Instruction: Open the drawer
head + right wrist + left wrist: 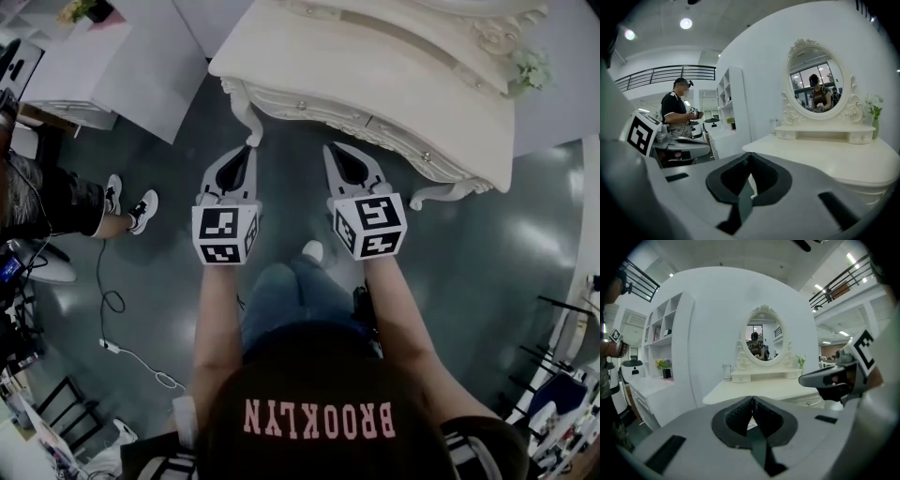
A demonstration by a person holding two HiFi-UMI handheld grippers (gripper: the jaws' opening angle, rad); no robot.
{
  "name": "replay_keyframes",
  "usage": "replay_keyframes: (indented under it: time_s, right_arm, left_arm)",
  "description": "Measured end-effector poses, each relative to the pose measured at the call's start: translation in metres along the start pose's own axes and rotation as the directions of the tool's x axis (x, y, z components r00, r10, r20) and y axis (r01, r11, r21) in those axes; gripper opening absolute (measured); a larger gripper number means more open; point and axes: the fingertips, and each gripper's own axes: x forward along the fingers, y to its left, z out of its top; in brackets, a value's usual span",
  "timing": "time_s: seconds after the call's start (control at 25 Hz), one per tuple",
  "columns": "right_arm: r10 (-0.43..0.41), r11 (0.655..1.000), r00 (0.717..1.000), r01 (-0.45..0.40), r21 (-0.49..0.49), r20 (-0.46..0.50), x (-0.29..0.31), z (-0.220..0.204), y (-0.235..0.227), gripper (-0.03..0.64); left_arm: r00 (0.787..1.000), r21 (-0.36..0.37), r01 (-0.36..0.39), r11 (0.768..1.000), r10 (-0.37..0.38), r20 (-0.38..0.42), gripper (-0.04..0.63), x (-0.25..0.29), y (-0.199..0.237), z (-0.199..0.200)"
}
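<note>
A cream dressing table [394,66] stands ahead of me, with drawer fronts [319,112] under its curved edge. Small round knobs [301,105] sit on those fronts. My left gripper [251,150] is shut and empty, its tips near the table's left leg and short of the drawers. My right gripper [330,148] is also shut and empty, beside the left one and just below the table's front edge. In the left gripper view the shut left gripper [752,399] points at the table, a drawer front [807,402] shows low right, and the right gripper [820,379] is alongside. The right gripper view shows its shut tips [749,156].
An oval mirror [763,341] and a small plant [530,67] sit on the table top. A white shelf unit [103,56] stands to the left. Another person [677,112] stands there, shoes [141,208] on the grey floor, near a cable [112,305].
</note>
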Motion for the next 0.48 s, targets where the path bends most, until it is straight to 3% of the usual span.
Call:
replay_keyframes:
  time_s: [0.48]
  right_arm:
    - [-0.063, 0.995, 0.994, 0.070, 0.072, -0.084, 0.063, -0.042, -0.023, -0.005]
  left_arm:
    - [0.993, -0.050, 0.089, 0.995, -0.093, -0.071, 0.005, 0.051, 0.022, -0.029]
